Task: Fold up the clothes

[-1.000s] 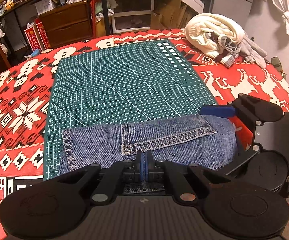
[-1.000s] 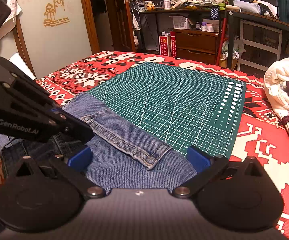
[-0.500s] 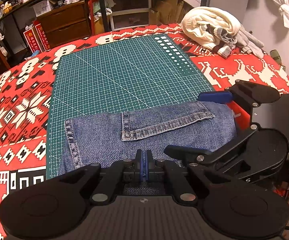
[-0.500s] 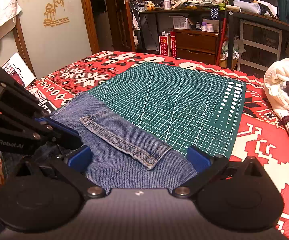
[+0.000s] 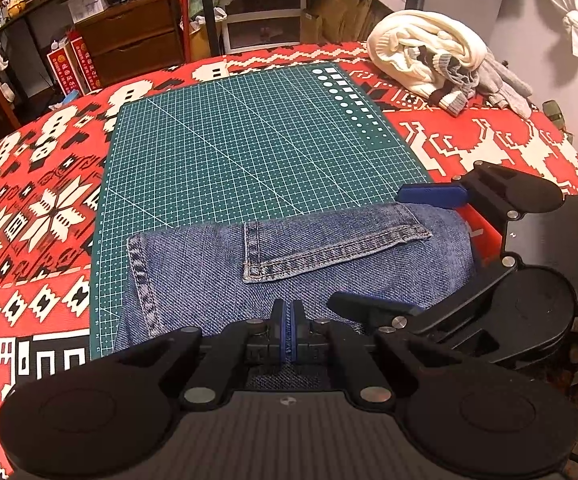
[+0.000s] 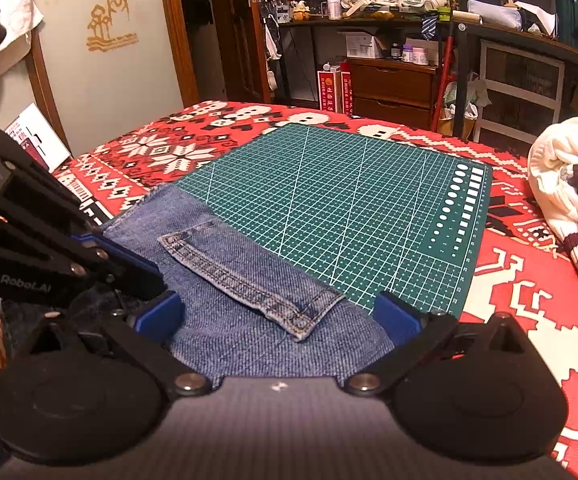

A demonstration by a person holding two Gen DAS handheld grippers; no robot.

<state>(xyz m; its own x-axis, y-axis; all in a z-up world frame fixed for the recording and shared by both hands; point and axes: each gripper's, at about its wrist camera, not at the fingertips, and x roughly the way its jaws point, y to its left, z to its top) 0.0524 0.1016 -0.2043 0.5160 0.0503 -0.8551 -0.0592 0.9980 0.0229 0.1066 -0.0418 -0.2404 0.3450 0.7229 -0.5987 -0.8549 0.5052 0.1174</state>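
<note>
The left claw (image 5: 287, 330) is clenched, its blue pads pinching the near edge of the folded jeans (image 5: 329, 264). The right claw (image 6: 279, 312) is released, jaws spread wide over the denim at its right end. The jeans lie across the near edge of the green cutting mat (image 5: 249, 148), on a red patterned bed cover (image 5: 29, 200). Only the left view shows the right claw's side; only the right view shows the door (image 6: 225, 28). A cream sweater (image 5: 429, 52) lies at the bed's far right corner.
</note>
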